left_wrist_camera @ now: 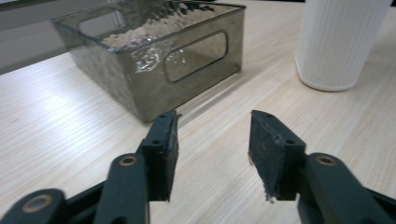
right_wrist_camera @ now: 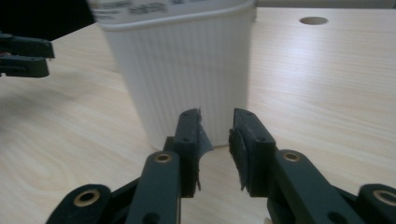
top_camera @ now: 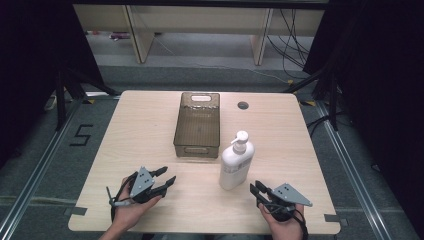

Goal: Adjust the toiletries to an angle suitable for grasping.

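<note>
Left gripper: your left gripper [top_camera: 161,178] sits near the table's front left, jaws apart with nothing between them. In the left gripper view [left_wrist_camera: 212,140] it points at the bin's near corner, and bare wood shows in the gap.

Right gripper: your right gripper [top_camera: 256,191] rests at the front right, just beside the bottle's base. In the right gripper view [right_wrist_camera: 215,135] its jaws stand at a narrow gap, gripping nothing, with the bottle's ribbed wall straight ahead.

Pump bottle: the white pump bottle [top_camera: 236,162] stands upright on the table between your grippers, nearer the right one and just to the right of the bin's near end.

Bin: the smoky clear plastic bin [top_camera: 197,125] sits mid-table beyond both grippers, with a handle cutout at each end.

Table: the light wooden table [top_camera: 140,130] has a round cable hole [top_camera: 243,105] behind the bottle.
</note>
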{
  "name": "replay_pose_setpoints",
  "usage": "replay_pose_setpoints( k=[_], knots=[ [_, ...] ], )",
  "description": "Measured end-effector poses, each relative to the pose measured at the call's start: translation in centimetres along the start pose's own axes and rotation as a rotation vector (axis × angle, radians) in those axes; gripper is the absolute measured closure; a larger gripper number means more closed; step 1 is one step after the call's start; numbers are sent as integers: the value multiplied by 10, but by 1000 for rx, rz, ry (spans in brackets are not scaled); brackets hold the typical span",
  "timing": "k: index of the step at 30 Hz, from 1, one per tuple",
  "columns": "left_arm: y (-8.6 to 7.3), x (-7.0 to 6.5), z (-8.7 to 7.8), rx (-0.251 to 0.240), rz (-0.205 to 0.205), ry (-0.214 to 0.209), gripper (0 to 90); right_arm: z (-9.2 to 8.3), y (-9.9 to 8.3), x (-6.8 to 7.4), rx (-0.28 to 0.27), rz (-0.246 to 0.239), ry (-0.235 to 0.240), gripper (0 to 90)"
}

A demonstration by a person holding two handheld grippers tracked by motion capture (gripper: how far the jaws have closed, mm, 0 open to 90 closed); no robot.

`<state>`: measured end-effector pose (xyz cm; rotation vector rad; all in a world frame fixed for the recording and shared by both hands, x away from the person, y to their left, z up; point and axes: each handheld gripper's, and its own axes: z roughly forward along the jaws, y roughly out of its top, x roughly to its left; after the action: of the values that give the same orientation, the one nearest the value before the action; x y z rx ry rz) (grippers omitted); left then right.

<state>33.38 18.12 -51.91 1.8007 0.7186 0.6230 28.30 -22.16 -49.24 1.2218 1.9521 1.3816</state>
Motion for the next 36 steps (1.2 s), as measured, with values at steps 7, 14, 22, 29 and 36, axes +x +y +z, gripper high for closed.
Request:
replay_pose_setpoints(
  k=[7, 14, 22, 29, 36],
  knots=[
    [-5, -1, -2, -44, -37, 39, 473, 0, 12, 16, -11, -45, 29, 900],
    [-4, -1, -2, -33, -29, 52, 481, 7, 22, 24, -47, -48, 64, 900],
    [-4, -2, -2, -26, -27, 51, 481, 15, 31, 29, -64, -61, 72, 900],
    [-4, -2, -2, -20, -22, 49, 478, 20, 35, 31, -68, -69, 71, 900],
    [-4, -1, -2, -24, -27, 48, 474, 25, 38, 33, -63, -90, 52, 900]
  ],
)
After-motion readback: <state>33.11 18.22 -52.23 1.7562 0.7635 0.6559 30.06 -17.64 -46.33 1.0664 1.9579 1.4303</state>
